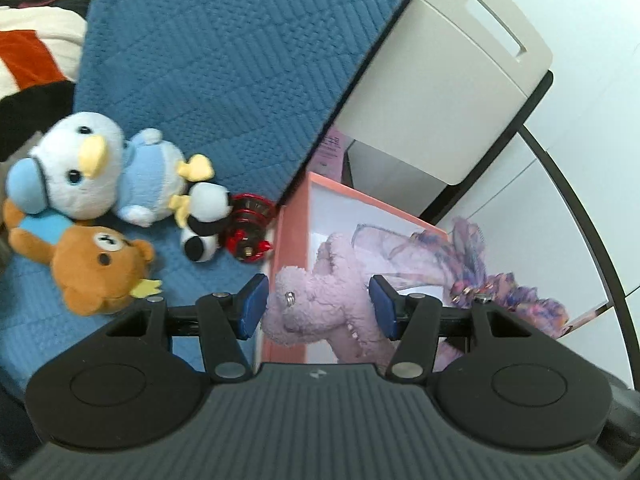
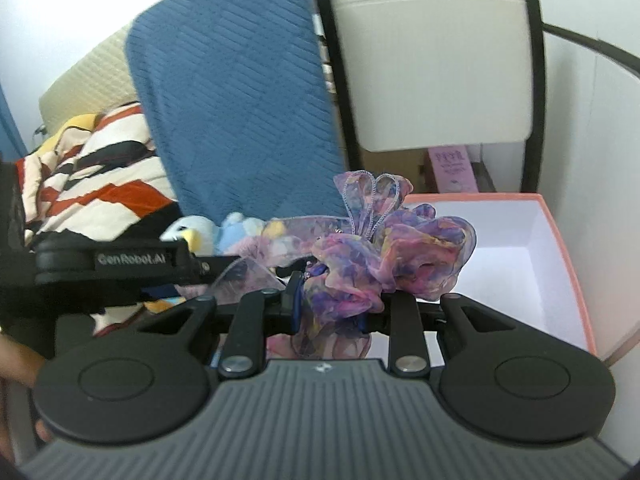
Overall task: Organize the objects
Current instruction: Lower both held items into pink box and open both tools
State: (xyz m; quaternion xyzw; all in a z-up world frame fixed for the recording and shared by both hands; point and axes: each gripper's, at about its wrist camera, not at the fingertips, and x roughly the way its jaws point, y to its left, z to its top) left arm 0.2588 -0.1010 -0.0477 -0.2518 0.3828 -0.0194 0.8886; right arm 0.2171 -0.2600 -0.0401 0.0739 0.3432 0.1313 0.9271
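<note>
My left gripper [image 1: 318, 306] is shut on a pink plush dinosaur [image 1: 320, 304], held over the pink box [image 1: 294, 216] with a white inside. My right gripper [image 2: 334, 300] is shut on a purple-pink sheer scrunchie [image 2: 384, 248], held above the same box [image 2: 560, 236]; the scrunchie also shows in the left wrist view [image 1: 480, 272]. On the blue quilt [image 1: 224, 60] lie a blue-white penguin plush [image 1: 96, 172], a brown bear plush [image 1: 96, 268], a small panda plush [image 1: 206, 220] and a red-black toy [image 1: 248, 228].
A beige chair [image 2: 436, 60] stands behind the box, with a pink carton [image 2: 452, 170] under it. A striped red, white and black blanket [image 2: 92, 172] lies at the left. The left gripper's body [image 2: 112, 268] crosses the right wrist view.
</note>
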